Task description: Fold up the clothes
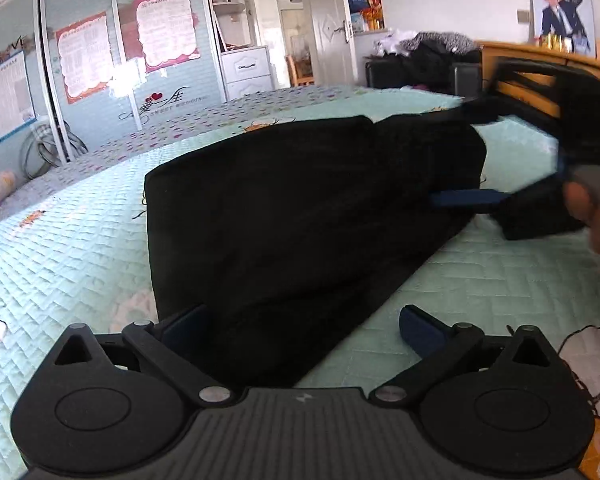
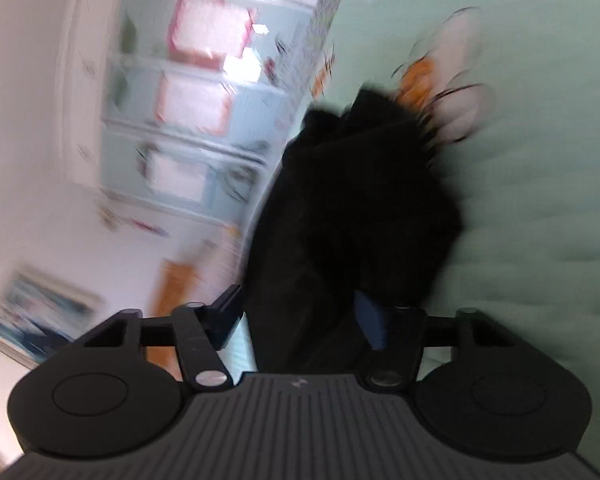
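- Black garment (image 1: pixel 292 216) lies spread on the bed (image 1: pixel 68 248), over its pale green quilted cover; it is the landmark for what follows.
- Left wrist view: the garment's near end runs in between the two blue-padded fingers (image 1: pixel 424 332) of the left claw (image 1: pixel 300 328).
- The left claw stands released: its jaws are wide apart and neither pad presses on the cloth, though the left-hand pad sits right at the fabric's edge.
- At the garment's far right end the right claw (image 1: pixel 500 196) shows blurred, with one blue finger lying over the black cloth and a person's hand (image 1: pixel 596 216) behind it.
- Beyond the garment stand a wardrobe (image 1: pixel 112 60) with pink posters on its sliding doors, a white door (image 1: pixel 328 28) and a wooden headboard (image 1: pixel 536 80) with dark clothes heaped near it.
- Right wrist view: the picture is smeared and steeply tilted.
- The garment (image 2: pixel 352 200) rises bunched straight ahead of the right claw (image 2: pixel 300 320), with the green bed cover (image 2: pixel 540 160) to its right and the wardrobe (image 2: pixel 196 120) to its left.
- Black cloth fills the gap between the right claw's fingers, and the right-hand blue pad (image 2: pixel 370 322) lies against it; the left-hand pad stands at the cloth's edge.
- I cannot tell whether the right claw is clenched on the garment or only set around it.
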Demonstrator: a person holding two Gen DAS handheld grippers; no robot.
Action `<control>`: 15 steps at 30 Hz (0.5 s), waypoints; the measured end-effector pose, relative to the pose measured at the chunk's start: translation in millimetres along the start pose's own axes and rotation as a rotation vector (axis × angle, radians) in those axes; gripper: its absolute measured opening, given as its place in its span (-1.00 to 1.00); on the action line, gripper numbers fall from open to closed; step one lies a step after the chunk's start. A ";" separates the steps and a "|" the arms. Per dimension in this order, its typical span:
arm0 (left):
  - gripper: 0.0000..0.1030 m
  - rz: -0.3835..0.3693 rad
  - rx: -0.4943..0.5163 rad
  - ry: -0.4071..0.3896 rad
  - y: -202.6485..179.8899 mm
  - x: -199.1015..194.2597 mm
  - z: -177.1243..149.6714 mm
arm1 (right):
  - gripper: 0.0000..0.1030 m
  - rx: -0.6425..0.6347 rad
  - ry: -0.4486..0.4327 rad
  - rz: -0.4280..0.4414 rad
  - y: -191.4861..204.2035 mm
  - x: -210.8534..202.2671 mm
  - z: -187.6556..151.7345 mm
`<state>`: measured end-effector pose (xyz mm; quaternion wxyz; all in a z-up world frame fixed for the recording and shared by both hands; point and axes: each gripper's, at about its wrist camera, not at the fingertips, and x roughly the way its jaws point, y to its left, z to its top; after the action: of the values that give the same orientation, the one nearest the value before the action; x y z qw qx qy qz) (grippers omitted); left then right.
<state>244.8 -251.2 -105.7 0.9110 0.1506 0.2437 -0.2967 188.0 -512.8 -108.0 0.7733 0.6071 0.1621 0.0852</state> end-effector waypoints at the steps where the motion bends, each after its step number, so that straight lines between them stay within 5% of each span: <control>1: 0.98 -0.002 -0.004 -0.003 -0.3 1.3 0.3 | 0.49 0.014 -0.049 0.039 -2.8 -14.8 1.6; 2: 0.98 -0.003 -0.007 -0.004 -0.9 2.9 1.0 | 0.75 -0.008 -0.092 0.072 1.9 -25.0 3.6; 3: 0.98 -0.003 -0.009 -0.009 -1.3 2.3 0.4 | 0.81 -0.040 -0.108 0.101 9.6 -29.6 6.1; 8: 0.98 -0.001 0.010 -0.080 -4.1 -5.2 6.6 | 0.80 -0.143 0.010 0.161 39.2 -1.0 20.8; 12: 0.98 -0.023 0.065 -0.015 -7.5 11.4 7.6 | 0.75 -0.236 0.085 0.030 38.7 56.9 59.0; 15: 0.98 -0.028 0.033 0.007 -0.8 18.0 13.0 | 0.62 -0.194 0.008 -0.072 22.5 72.9 100.7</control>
<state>261.7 -265.7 -104.5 0.9032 0.1631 0.2442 -0.3130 293.1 -575.0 -75.8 0.8303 0.5230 0.1778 0.0748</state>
